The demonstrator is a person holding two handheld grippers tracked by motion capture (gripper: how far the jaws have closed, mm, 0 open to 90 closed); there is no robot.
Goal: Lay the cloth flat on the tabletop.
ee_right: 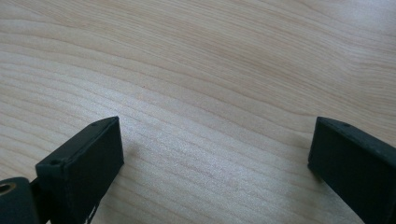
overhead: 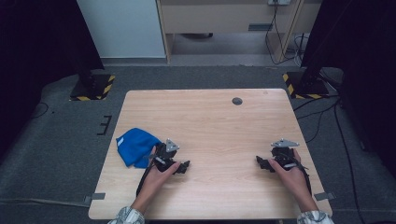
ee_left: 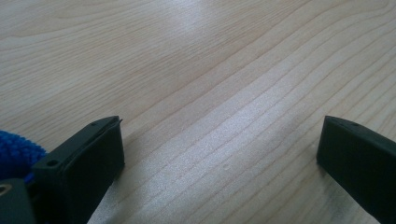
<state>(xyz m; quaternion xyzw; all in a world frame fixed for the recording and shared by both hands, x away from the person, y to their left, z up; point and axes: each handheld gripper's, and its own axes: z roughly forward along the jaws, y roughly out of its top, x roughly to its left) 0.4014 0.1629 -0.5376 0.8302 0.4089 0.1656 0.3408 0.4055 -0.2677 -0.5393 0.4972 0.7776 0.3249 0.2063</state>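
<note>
The left gripper [overhead: 183,166] lies low on the wooden table [overhead: 210,121], held by the person's left hand [overhead: 156,175], its jaws pointing toward three o'clock in the high view; in the left gripper view its two black jaws stand wide apart with nothing but bare wood grain between them, so it holds nothing; the grey three-cornered plate sits on top of it. The right gripper [overhead: 261,163] rests near the table's right edge in the right hand [overhead: 292,175], jaws pointing toward nine o'clock, facing the left one across a stretch of bare table; in the right gripper view its jaws are likewise spread to full width and grip nothing.

The blue cloth [overhead: 136,146] is a bright blue piece of fabric, bunched into a loose rounded heap with soft folds; its near end narrows to a point, and a knobbly, terry-like surface shows at the lower left corner of the left gripper view [ee_left: 16,151]. It lies on the table's left part, close to the left edge; from the left gripper it sits at about ten o'clock, just beside the gripper's body and behind its jaws, whether touching I cannot tell; from the right gripper it lies far off at nine o'clock, well apart. A small dark round disc [overhead: 237,101] sits in the table top toward twelve o'clock.
</note>
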